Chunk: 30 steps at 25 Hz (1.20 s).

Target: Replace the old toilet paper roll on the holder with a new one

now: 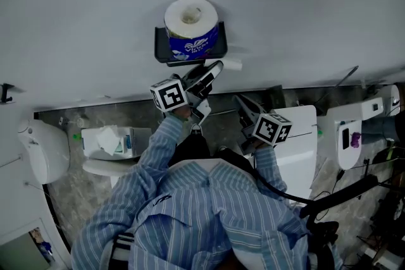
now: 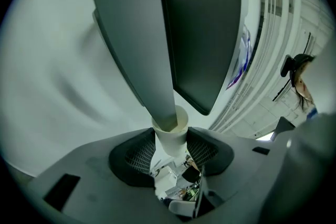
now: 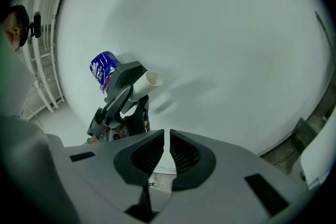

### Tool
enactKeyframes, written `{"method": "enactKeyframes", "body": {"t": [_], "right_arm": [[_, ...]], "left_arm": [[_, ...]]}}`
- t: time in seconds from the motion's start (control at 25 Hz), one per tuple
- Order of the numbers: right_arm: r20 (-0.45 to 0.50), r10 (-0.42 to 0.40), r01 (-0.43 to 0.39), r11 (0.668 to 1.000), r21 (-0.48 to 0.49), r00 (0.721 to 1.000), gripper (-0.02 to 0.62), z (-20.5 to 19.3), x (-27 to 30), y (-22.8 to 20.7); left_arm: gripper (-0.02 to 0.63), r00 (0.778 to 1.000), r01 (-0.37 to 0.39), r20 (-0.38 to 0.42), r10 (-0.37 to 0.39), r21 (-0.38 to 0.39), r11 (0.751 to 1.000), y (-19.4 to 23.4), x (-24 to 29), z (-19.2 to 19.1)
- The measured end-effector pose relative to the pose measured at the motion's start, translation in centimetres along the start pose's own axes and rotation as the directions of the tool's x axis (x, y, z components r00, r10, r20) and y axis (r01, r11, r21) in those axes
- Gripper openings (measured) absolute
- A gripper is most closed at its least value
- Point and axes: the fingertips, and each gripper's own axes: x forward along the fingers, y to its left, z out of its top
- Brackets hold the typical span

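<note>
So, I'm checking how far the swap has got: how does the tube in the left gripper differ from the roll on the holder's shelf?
The tube is a thin bare core with no paper; the roll is fat, full and in a blue wrapper. The tube is clamped in the left gripper, lying roughly level; the roll stands on end on the black shelf, untouched. Both are round with a hollow centre.

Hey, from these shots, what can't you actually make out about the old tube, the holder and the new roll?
- How far the holder's bar reaches inside the cardboard tube: in the left gripper view the tube's own wall hides it.
- The bar in the head view: the shelf and the left gripper cover it.
- The print on the new roll: too small in the head view.
</note>
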Motion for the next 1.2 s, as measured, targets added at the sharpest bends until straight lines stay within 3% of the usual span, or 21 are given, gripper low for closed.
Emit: {"method": "enactKeyframes", "body": {"t": [0.44,0.76,0.92,1.08,1.2], "right_arm": [[0.018,-0.043,0.043,0.999,-0.002,0.999,0.037,0.1,-2.2,-1.3],[0.05,-0.019,0.023,0.996,-0.091,0.999,0.037,1.4,-2.1,0.0],[0.058,0.033,-0.024,0.988,-0.15,0.998,0.038,2.3,-1.9,1.2],[0.063,0.107,-0.087,0.961,-0.264,0.992,0.038,3.4,-1.3,3.2],[0.064,0.134,-0.106,0.938,-0.329,0.989,0.038,4.6,-0.9,4.7]], "left_arm": [[0.187,0.989,-0.028,-0.143,0.039,0.078,0.997,0.1,1.5,-4.4],[0.187,0.989,-0.09,-0.11,0.101,0.098,0.991,0.5,-1.2,-4.2],[0.187,0.987,-0.128,-0.083,0.138,0.119,0.985,0.7,-3.2,-3.8],[0.187,0.98,-0.169,-0.071,0.183,0.17,0.971,0.6,-5.3,-3.5],[0.187,0.969,-0.212,-0.07,0.236,0.243,0.946,0.7,-7.0,-3.4]]}}
